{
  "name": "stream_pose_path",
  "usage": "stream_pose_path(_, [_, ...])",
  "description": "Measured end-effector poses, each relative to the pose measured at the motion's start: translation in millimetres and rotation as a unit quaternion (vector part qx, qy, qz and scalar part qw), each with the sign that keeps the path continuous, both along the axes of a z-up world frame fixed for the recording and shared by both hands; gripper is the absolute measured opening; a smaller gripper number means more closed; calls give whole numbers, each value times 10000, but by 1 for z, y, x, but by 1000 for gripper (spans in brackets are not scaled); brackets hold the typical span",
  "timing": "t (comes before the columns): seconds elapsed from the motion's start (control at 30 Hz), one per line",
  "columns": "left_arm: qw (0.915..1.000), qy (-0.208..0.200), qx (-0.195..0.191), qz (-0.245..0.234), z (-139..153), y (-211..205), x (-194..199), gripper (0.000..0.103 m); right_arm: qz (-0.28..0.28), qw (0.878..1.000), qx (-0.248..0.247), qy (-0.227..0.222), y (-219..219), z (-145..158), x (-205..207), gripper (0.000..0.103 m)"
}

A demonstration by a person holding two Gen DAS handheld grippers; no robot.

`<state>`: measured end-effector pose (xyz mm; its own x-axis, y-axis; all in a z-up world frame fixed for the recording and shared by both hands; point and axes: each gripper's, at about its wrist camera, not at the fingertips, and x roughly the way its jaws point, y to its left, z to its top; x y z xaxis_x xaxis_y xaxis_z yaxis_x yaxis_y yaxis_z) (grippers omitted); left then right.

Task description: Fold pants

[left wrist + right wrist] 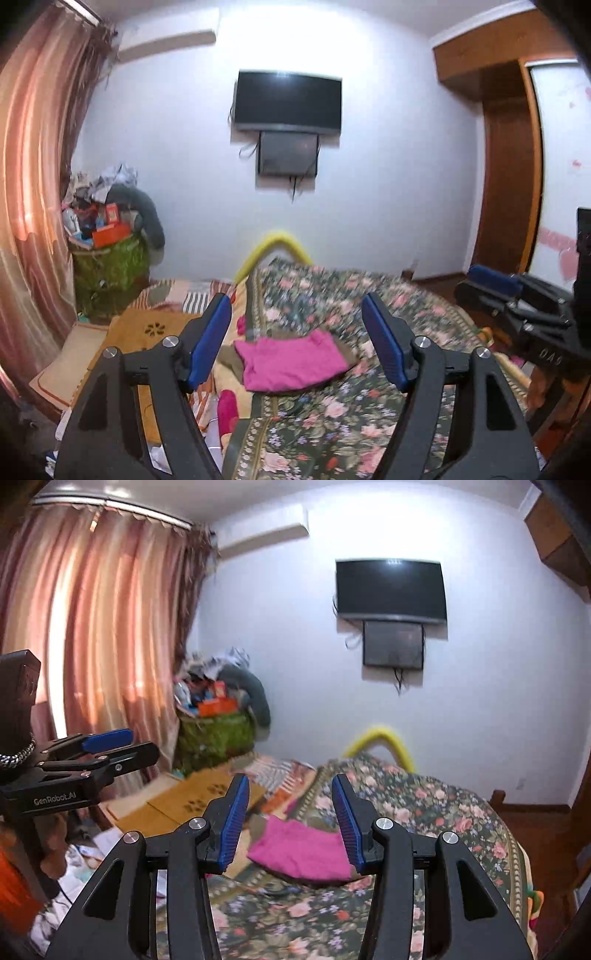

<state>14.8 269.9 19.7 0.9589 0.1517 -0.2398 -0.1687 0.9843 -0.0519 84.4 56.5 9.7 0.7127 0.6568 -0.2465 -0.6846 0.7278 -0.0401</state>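
pants: pink pants (291, 365) lying bunched on the bed (369, 424), below the TV (288, 101)
tongs: left tongs (297, 341) and right tongs (291, 821) both spread, holding nothing, up off the cloth
risk: I'd guess one layer gets pinched, so the fold drags crooked

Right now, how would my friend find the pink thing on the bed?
Find the bed with the dark flowery bedspread under the black TV on the white wall. Near the bedspread's left edge lies a folded pink cloth, on a brownish piece of fabric. It is the only plain bright pink patch; everything around it is patterned.
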Motion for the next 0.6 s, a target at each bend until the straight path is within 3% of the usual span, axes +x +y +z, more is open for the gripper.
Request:
stream_pose_path(0.17, [9993,-351,135,-7,9,-20,-42,78,18,9995,264,-148,-12,8,-36,43])
stream_pose_path(0.23, [9990,-421,161,4,10,-25,-52,80,41,9992,350,-176,-14,10,-44,56])
stream_pose_path(0.3, [9988,-465,141,-37,10,-28,-61,85,-27,9987,404,-294,-17,10,-54,80])
stream_pose_path(0.43, [9983,-570,78,-55,9,-33,-76,95,-246,9978,421,-458,-17,11,-64,87])
stream_pose_path(0.5, [9981,-601,114,-19,9,-36,-81,100,-310,9976,433,-444,-17,10,-64,95])
stream_pose_path(0.6, [9982,-583,144,-17,7,-38,-83,102,-463,9971,411,-441,-17,9,-68,102])
